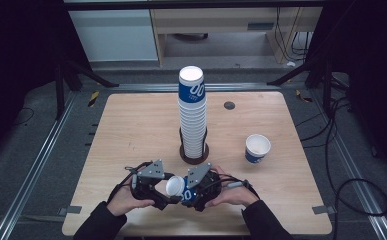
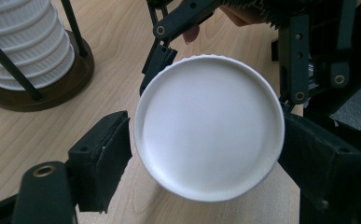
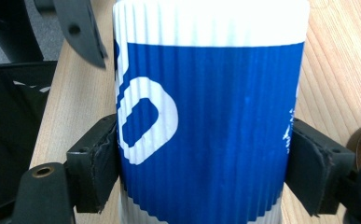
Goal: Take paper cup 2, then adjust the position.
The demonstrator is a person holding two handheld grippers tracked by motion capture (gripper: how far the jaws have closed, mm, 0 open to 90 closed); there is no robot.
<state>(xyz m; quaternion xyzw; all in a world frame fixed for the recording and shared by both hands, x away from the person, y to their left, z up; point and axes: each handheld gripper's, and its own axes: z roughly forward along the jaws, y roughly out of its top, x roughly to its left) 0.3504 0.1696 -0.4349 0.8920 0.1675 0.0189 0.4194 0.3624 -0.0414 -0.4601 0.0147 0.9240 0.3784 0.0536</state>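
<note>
Down at six o'clock on the table, both grippers meet on one blue-and-white paper cup held on its side. The right gripper clamps its ribbed wall; the left gripper has a pad at either side of its white bottom, seemingly touching. Judging by this, a nested cup is being pulled free. Next: a straight, steady pull without crushing. A loose cup sits at three o'clock, the tall stack at twelve.
</note>
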